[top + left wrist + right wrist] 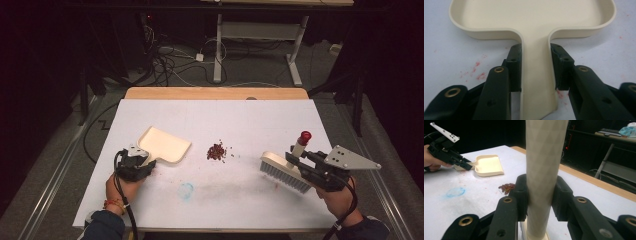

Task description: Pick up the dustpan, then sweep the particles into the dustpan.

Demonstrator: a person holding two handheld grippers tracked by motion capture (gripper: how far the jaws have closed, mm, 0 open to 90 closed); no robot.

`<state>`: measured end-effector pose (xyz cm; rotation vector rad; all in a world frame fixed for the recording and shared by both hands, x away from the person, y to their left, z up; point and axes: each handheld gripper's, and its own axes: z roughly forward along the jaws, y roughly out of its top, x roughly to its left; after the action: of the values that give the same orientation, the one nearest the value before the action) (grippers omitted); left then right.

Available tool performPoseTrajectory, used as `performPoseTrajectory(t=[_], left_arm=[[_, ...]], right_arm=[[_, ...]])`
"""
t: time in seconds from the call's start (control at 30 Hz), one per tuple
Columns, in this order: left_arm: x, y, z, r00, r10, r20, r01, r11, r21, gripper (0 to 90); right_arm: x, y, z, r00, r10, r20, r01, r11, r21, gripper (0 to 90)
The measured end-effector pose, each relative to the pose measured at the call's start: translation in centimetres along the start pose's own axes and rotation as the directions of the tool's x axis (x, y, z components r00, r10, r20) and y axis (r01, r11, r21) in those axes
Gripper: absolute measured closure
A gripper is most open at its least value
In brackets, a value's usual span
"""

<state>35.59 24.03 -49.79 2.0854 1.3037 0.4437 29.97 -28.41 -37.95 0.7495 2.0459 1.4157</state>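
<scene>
We see the left gripper (143, 156) low at the table's (150, 200) near left part, its jaws closed on a cream dustpan's (536, 15) handle. The right gripper (294, 161), at the table's near right part, clamps a brush's (285, 170) upright handle, apparently slightly raised.

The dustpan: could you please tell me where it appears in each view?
High view: dustpan left of centre, handle in left gripper.
Left gripper view: top centre, handle between the jaws.
Right gripper view: upper left.
Shared landmark: the red pile beside it.
</scene>
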Motion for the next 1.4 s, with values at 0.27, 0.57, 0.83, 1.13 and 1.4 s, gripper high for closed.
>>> performPoseTrajectory(t=[0.27, 0.57, 0.83, 1.13, 1.4], left_arm=[[-0.1, 0.3, -1.0, 0.9984, 0.051, 0.026, -0.049, 0.9977, -0.046, 63.8], [-0.9, 0.7, -2.4, 0.9922, 0.118, 0.039, -0.117, 0.9926, -0.032, 63.9], [-1.6, 0.4, -3.7, 0.9842, 0.154, 0.087, -0.153, 0.9880, -0.015, 63.9], [-3.2, -0.6, -5.3, 0.9656, 0.212, 0.150, -0.217, 0.9760, 0.016, 63.8], [-4.9, -0.6, -5.8, 0.9431, 0.272, 0.192, -0.284, 0.9578, 0.041, 63.8]], right_arm=[[-0.4, -0.1, 0.5, 1.0000, 0.008, -0.004, -0.008, 1.000, 0.009, 70.1], [-0.6, 0.1, 0.4, 0.9998, 0.016, 0.014, -0.016, 1.000, -0.006, 70.1], [-0.8, 0.1, 0.3, 0.9996, 0.021, 0.019, -0.021, 1.000, -0.008, 70.0], [-1.1, 0.6, 1.1, 0.9992, 0.039, 0.014, -0.038, 0.999, -0.023, 70.1], [-1.4, 1.2, 2.2, 0.9989, 0.039, 0.025, -0.038, 0.999, -0.026, 70.1]])
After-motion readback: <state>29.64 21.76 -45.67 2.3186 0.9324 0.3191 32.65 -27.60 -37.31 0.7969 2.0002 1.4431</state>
